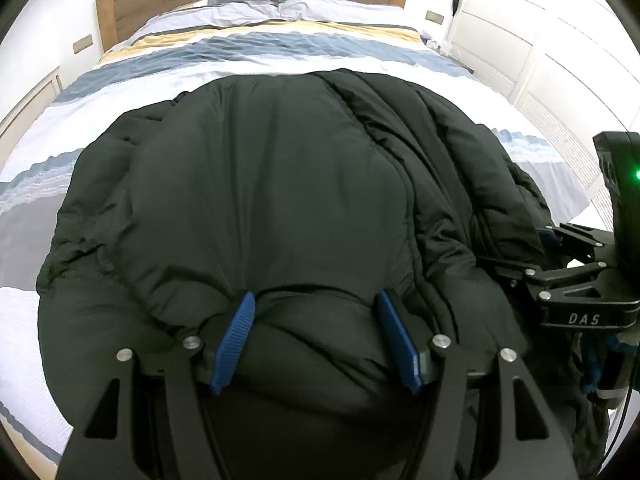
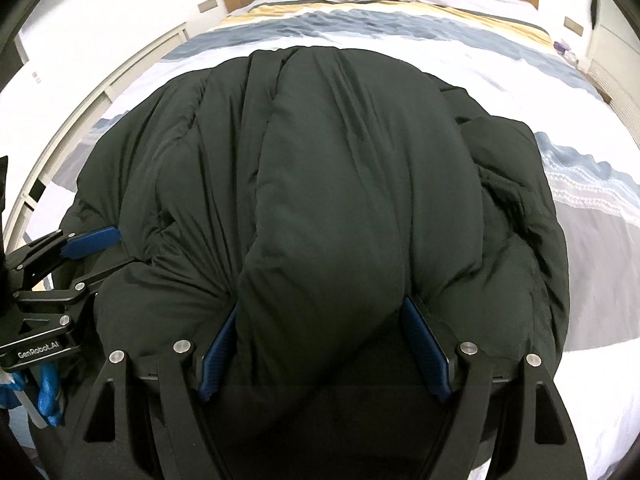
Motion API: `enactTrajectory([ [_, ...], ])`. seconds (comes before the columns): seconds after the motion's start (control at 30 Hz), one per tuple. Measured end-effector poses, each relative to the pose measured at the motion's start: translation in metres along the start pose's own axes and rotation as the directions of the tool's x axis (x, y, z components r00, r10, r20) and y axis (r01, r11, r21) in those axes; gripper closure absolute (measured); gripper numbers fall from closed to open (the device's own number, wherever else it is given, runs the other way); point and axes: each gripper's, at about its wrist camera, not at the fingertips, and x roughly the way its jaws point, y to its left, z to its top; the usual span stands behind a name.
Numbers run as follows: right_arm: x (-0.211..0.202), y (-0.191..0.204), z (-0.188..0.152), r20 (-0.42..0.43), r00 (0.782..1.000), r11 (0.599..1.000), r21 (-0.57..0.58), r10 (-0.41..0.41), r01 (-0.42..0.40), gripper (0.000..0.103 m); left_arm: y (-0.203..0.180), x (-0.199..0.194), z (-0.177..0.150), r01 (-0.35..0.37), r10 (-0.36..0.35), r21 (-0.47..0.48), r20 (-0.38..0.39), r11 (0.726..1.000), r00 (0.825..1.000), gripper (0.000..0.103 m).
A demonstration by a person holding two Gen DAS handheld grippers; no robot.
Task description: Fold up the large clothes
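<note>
Jacket (image 1: 256,184) bunched at six o'clock: left gripper (image 1: 316,344) and right gripper (image 2: 326,350) both half-wide, padding bulging between; lay it flat, keep both edges level.

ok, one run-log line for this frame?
stage: folding | item: dark puffer jacket on striped bed | left hand-held gripper: padding bulging between pads | right hand-held gripper: astride thick fold

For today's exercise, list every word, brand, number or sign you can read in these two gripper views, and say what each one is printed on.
"DAS": on the black body of the right gripper, seen at the edge of the left wrist view; the word may be cut off.
"GenRobot.AI": on the black body of the left gripper, seen at the edge of the right wrist view.
No readable text shows on the dark padded coat or the striped bedcover.
</note>
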Motion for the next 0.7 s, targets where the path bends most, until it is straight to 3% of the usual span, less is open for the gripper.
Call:
enactTrajectory([
  [0.43,-0.021,0.013,-0.017,-0.031,0.998,0.997,0.062,-0.048,0.05,0.026,0.006,-0.033,-0.007,-0.001,0.001,-0.022,-0.035,1.0,0.999,0.039],
  [0.7,-0.051,0.025,-0.036,-0.043,0.998,0.993,0.102,-0.055,0.059,0.026,0.018,-0.062,-0.024,-0.031,0.029,-0.019,-0.1,0.999,0.995,0.039],
])
